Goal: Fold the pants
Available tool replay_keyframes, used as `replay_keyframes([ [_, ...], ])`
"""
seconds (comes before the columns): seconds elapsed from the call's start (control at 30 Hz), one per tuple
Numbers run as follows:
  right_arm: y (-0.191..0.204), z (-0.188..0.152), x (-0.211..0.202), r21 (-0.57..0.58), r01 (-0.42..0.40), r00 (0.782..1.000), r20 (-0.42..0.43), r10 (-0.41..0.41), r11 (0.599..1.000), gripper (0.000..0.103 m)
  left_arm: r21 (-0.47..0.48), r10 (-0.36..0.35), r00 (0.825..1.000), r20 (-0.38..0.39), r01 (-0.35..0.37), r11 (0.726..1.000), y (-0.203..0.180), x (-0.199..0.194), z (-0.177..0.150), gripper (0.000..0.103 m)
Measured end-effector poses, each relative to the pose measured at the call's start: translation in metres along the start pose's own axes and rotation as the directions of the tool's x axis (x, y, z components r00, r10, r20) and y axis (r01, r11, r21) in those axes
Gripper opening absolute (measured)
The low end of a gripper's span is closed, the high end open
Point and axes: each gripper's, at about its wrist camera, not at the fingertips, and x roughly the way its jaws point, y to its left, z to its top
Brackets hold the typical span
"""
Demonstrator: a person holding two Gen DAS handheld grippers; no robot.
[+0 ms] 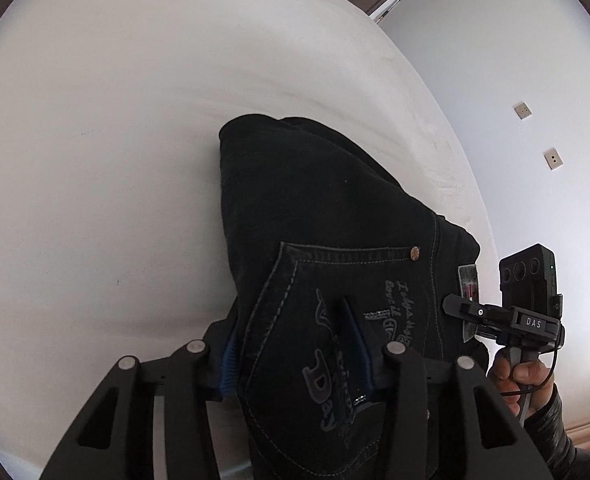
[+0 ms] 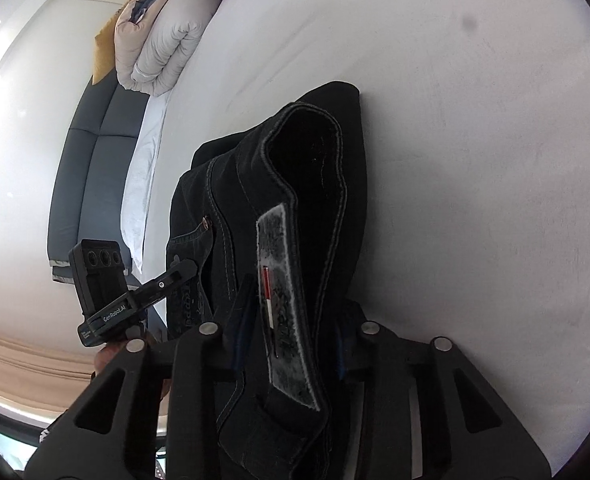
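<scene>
**Black jeans being gripped at the waist end by both tongs**

The black pants (image 1: 315, 208) are being held over a white bed sheet (image 1: 95, 160), bunched into a thick dark bundle whose far end is resting on the sheet while the near end is being lifted between the two tools. In the left wrist view, the left gripper (image 1: 295, 344) is being pressed onto the back-pocket panel: the embroidered pocket (image 1: 335, 320) is being pinched between its blue-padded fingers (image 1: 229, 364), with cloth filling the whole gap. To the right in that view, the right gripper (image 1: 461, 312) is being seen from the side at the waistband edge, beside the leather brand patch (image 1: 467, 284), and a hand (image 1: 523, 376) is being shown wrapped around its handle.

In the right wrist view, the right gripper (image 2: 291, 344) is being closed on the waistband, with the grey brand patch (image 2: 287, 300) and the folded denim being squeezed between its fingers. The left gripper (image 2: 183, 270) is being seen at the left, its tip lying against the pocket side of the jeans.

A pile of folded bedding (image 2: 155, 52) is lying at the far left edge of the bed, and a dark padded headboard (image 2: 91, 160) is standing beyond it.
</scene>
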Motion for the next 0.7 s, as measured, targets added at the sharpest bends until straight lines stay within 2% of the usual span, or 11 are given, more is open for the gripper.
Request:
replay_keyframes([
  [0.13,0.01,-0.003,-0.003,-0.054,0.01,0.999,0.037,-0.008,0.998,0.018,0.009,0.001,1.0,0.015,-0.001,1.0,-0.007,-0.004,-0.003,0.027],
  [0.23,0.03,-0.003,-0.01,-0.115,0.019,0.997,0.074,-0.011,0.993,0.017,0.024,0.019,0.999,0.032,-0.02,1.0,-0.018,-0.01,-0.002,0.021],
  [0.37,0.056,0.0,-0.032,-0.188,0.018,0.993,0.12,0.005,0.982,0.016,0.063,0.004,0.997,0.082,-0.009,0.998,-0.043,-0.025,0.009,0.019],
  [0.5,0.065,0.023,-0.066,-0.209,-0.003,0.983,0.177,0.041,0.978,0.016,0.127,-0.024,0.992,0.124,0.008,0.992,-0.077,-0.032,0.034,0.02],
  [0.7,0.045,0.071,-0.1,-0.17,0.002,0.977,0.209,0.033,0.986,0.016,0.169,-0.052,0.993,0.103,0.034,0.985,-0.112,0.002,0.068,0.02],
])
